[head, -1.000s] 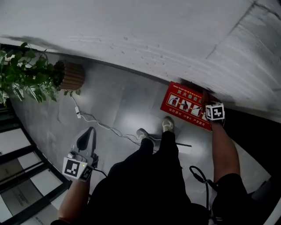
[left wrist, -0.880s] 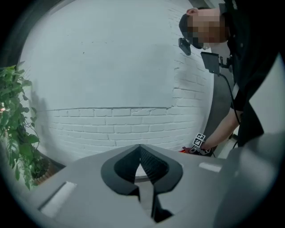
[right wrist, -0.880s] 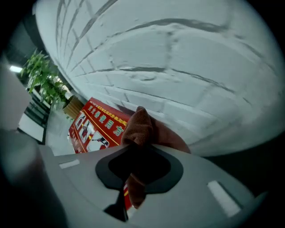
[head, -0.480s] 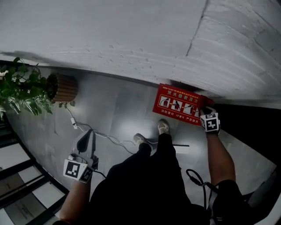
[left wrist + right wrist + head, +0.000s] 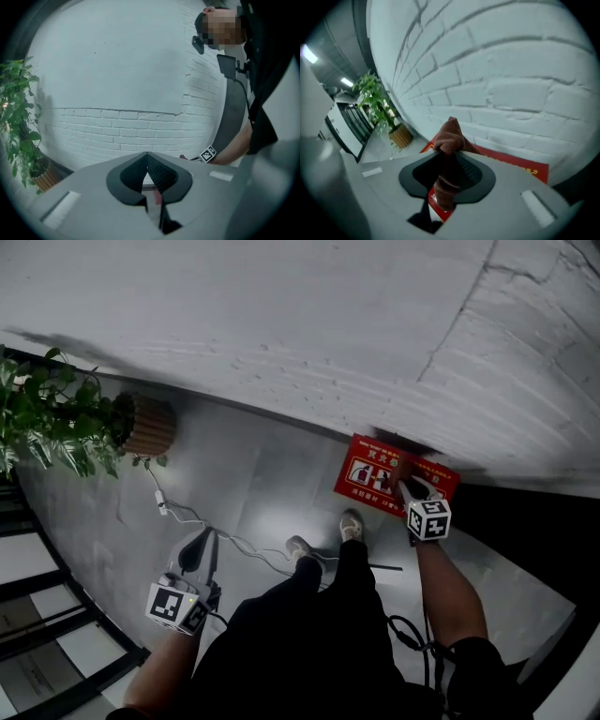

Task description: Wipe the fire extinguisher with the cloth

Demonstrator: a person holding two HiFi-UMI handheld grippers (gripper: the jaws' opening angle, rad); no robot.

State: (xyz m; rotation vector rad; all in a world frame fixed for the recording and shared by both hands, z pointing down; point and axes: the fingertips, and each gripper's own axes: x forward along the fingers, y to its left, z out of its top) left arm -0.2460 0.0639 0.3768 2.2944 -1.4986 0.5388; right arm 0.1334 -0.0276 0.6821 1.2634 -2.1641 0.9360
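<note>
At the foot of the white brick wall point(image 5: 281, 324), a flat red box point(image 5: 370, 470) with picture instructions on its face sits on the grey floor point(image 5: 253, 474). This is where we place the fire extinguisher. We do not see the cylinder itself, so we judge that it is inside the box. Whether the box is open or closed we cannot tell.

Our right gripper point(image 5: 407, 488) hovers just over the box with the brown cloth point(image 5: 451, 133) pinched between its jaws. A bunch of it sticks up past the tips and a tail hangs down behind them. The jaws have just been opening, yet the cloth is between them and looks held. We judge the cloth soft, light and limp. It will fold under pressure, so a firm grip on a thick bunch suits it, with the loose end left free to rub.

The box looks hard and smooth, and the cloth should slide over it easily. An extinguisher would be heavy and stiff, best taken by its handle.

Our left gripper point(image 5: 147, 157) hangs well apart to the left, its jaws closed on nothing. Farther left, a slatted round pot point(image 5: 150, 426) holds a leafy plant point(image 5: 47, 418).
</note>
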